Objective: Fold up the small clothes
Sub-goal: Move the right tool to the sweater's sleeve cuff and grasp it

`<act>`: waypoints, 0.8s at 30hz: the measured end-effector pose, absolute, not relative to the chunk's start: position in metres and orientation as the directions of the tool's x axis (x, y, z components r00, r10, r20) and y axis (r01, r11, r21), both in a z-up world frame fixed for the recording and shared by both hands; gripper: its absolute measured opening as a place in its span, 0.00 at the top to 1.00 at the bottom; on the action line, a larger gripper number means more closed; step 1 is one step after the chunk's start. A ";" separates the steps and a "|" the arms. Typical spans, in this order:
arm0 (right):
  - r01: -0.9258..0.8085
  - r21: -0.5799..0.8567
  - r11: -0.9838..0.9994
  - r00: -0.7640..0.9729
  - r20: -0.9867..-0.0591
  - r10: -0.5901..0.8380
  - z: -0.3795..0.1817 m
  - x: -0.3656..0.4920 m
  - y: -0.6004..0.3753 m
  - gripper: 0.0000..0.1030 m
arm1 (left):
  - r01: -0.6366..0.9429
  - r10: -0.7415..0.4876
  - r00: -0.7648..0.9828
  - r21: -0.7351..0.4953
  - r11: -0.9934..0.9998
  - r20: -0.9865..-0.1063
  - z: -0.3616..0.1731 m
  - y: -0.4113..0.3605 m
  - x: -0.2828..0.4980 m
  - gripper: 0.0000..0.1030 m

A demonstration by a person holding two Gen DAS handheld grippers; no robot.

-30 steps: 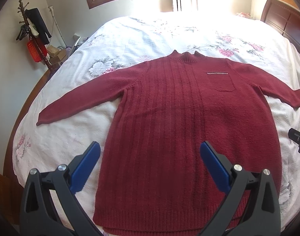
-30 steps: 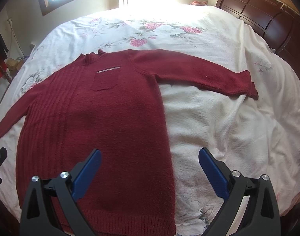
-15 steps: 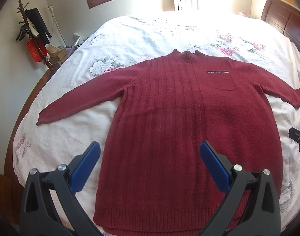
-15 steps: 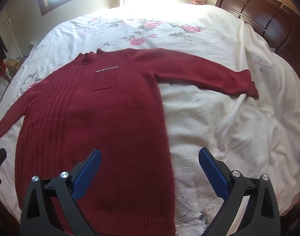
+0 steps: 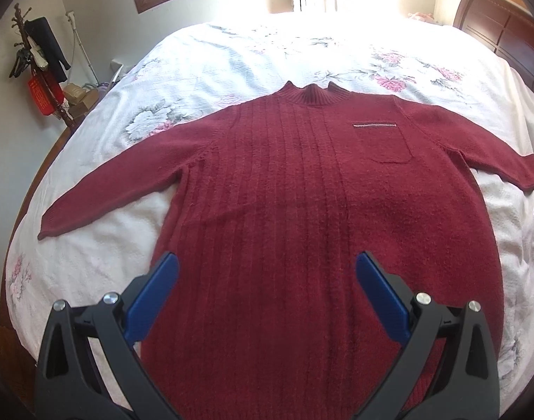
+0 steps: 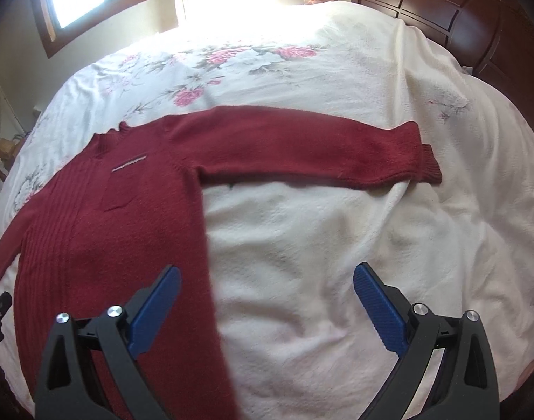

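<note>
The red sweater (image 5: 302, 210) lies flat, face up, sleeves spread on the bed (image 6: 337, 245). The right gripper (image 6: 265, 301) has swung toward the sweater's right sleeve (image 6: 319, 150), probably to fold it; left gripper (image 5: 267, 290) above the sweater's lower body; both fingers wide, empty

Bed (image 5: 231, 56): white bedspread (image 6: 337, 245) with pink and grey flower print, rumpled in places; dark wooden headboard (image 6: 459, 17) at one end. Lying on it: one dark red sweater (image 5: 302, 227), flat, front up, both sleeves spread outward.
</note>
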State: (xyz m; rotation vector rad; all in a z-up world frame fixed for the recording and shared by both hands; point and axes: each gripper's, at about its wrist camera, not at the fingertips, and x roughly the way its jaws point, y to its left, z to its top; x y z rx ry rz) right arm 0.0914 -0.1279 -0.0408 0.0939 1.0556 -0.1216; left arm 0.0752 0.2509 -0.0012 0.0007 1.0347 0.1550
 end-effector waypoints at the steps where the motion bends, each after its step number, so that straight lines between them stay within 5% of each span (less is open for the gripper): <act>1: 0.168 0.014 0.986 0.486 -0.871 -0.071 -0.042 0.104 -0.148 0.04 | -0.118 0.128 0.506 0.078 0.990 -0.853 -0.003 0.243 0.087 0.03; 12: 0.320 0.047 0.946 0.392 -0.916 -0.087 -0.080 0.216 -0.343 0.07 | -0.078 0.033 0.543 -0.011 0.997 -0.839 -0.012 0.166 0.207 0.03; 20: 0.386 0.219 0.896 0.326 -0.941 0.090 -0.126 0.228 -0.403 0.17 | -0.019 0.039 0.557 0.034 0.999 -0.830 -0.016 0.129 0.233 0.03; 23: 0.384 0.262 0.885 0.343 -0.931 0.127 -0.133 0.228 -0.404 0.26 | -0.015 0.040 0.552 0.039 0.999 -0.833 -0.020 0.128 0.232 0.03; 24: 0.377 0.279 0.883 0.351 -0.926 0.143 -0.133 0.229 -0.403 0.38 | -0.015 0.043 0.547 0.041 0.999 -0.836 -0.022 0.128 0.232 0.03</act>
